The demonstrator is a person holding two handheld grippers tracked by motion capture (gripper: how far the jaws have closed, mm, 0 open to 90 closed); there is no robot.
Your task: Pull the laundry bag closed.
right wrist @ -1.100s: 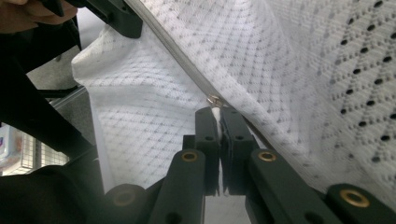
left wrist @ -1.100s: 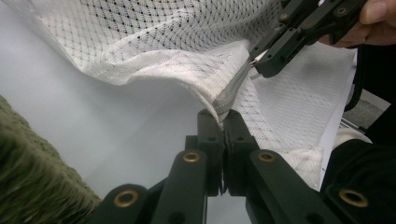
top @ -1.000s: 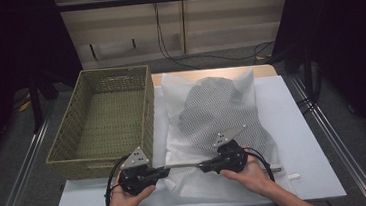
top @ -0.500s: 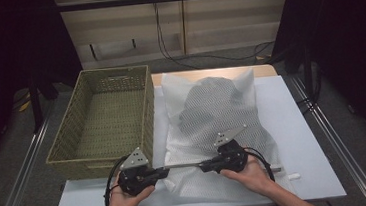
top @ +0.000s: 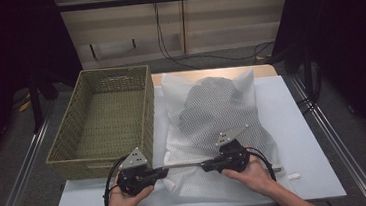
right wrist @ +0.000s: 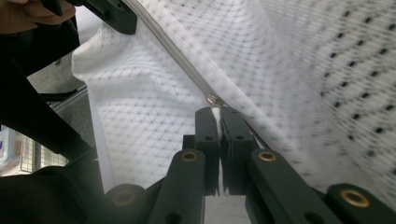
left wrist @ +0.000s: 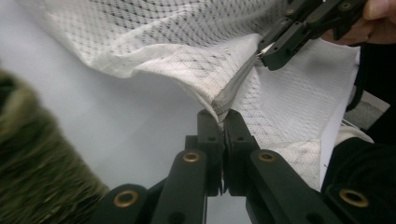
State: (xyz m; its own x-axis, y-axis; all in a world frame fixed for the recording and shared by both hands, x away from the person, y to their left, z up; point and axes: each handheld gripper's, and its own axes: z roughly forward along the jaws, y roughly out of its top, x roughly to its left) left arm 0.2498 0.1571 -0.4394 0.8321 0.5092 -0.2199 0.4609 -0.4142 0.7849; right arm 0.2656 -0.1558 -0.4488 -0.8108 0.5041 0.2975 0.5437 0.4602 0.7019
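Two grippers clamped on near edge of white mesh laundry bag [top: 212, 115], zipper seam stretched taut between them. Left gripper [top: 163, 171] pinches seam at one end; right gripper [top: 205, 166] bites by zipper pull. Bag lies flat on white table [top: 304, 137], dark item inside. Judged light, limp, snag-prone; hold reinforced seam, not netting. Wicker basket [top: 69, 143] beyond left, just beside bag.

I can read no text, label, brand, number or sign anywhere here: none on the mesh bag [top: 217, 115] I hold, none on the basket [top: 103, 115], none on the bench [top: 304, 137], none on my grippers.
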